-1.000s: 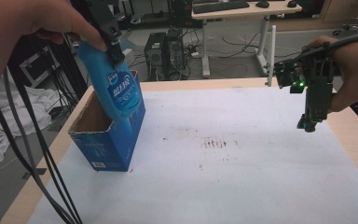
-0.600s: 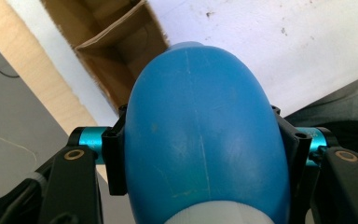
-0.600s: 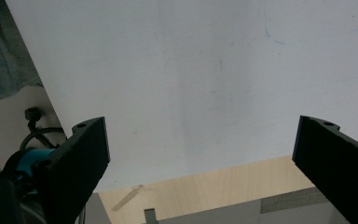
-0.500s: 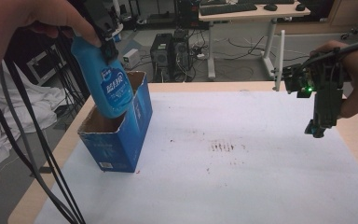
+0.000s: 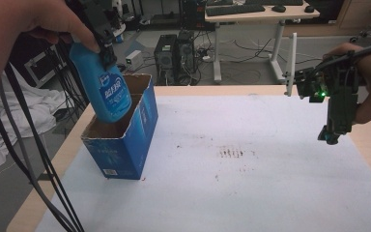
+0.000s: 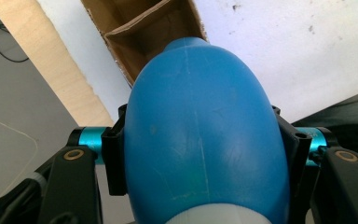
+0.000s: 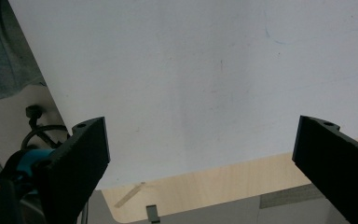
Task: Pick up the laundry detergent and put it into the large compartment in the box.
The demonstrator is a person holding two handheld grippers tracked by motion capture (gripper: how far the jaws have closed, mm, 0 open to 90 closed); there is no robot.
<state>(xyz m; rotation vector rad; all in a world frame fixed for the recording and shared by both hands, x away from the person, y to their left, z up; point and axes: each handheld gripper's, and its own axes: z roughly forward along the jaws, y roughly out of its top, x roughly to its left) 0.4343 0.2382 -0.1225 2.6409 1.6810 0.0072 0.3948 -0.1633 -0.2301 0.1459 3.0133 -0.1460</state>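
The left tongs (image 5: 107, 52) are clenched on the blue bottle (image 5: 105, 87), one jaw on each flank of its upper shoulder, just below the white cap end seen in the left gripper view; the bottle (image 6: 200, 135) fills the gap between the jaws there, so they stand as wide as the body is at that point; the right tongs (image 5: 332, 136) are released, jaws spread wide with nothing between them, and hang over the surface (image 5: 270, 183) near its right edge, touching nothing. The bottle is held tilted, base down, with its lower end just inside the open top of the box (image 5: 121, 145), which stands at the surface's left edge towards the far corner. By my judgement the bottle is smooth moulded plastic, stiff enough to bear a squeeze yet somewhat slippery, and heavy if full, though how full it is I cannot tell; the grip high on the shoulder suits lowering it, since the body widens under the jaws and should resist sliding through; the box looks like light card and may shift or tip if the bottle catches its rim.
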